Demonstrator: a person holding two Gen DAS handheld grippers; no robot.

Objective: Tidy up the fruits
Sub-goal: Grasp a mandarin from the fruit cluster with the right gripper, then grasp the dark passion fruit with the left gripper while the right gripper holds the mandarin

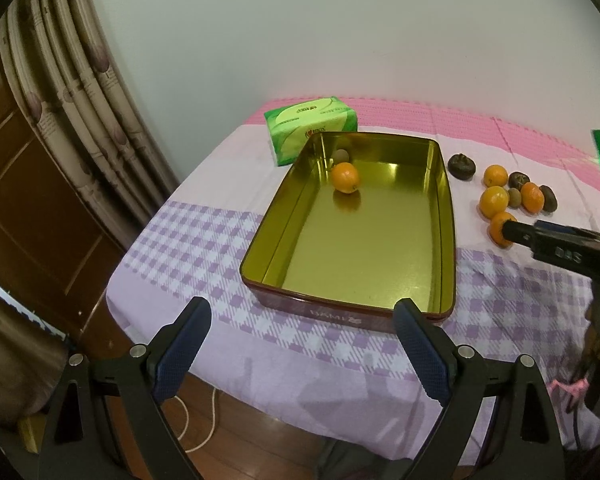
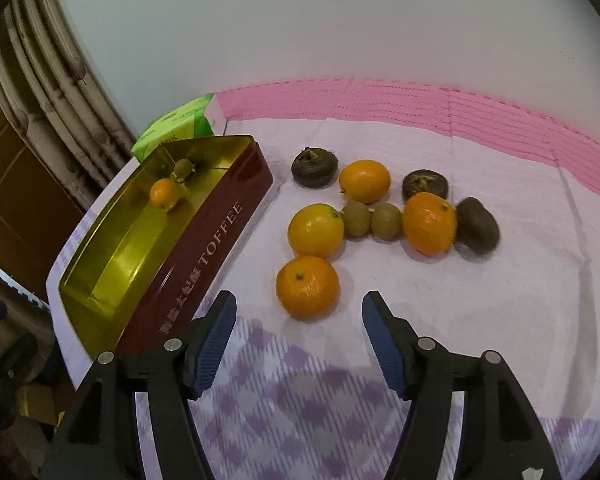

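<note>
A gold-lined red tin (image 1: 446,216) (image 2: 216,232) lies on the checked cloth. It holds one orange (image 1: 345,177) (image 2: 165,194) and a small kiwi (image 1: 341,156) (image 2: 183,168). To the tin's right lie several loose fruits: oranges, small kiwis and dark brown fruits. The nearest orange (image 2: 307,288) (image 1: 498,228) sits just beyond my right gripper (image 2: 298,310), which is open with nothing between its fingers. My left gripper (image 1: 302,316) hangs open before the tin's near wall, holding nothing.
A green tissue pack (image 1: 310,126) (image 2: 176,128) stands behind the tin. A pink mat (image 2: 460,108) lines the back along the white wall. Curtains and a wooden door are at the left. The table's near edge drops to the floor with a cable.
</note>
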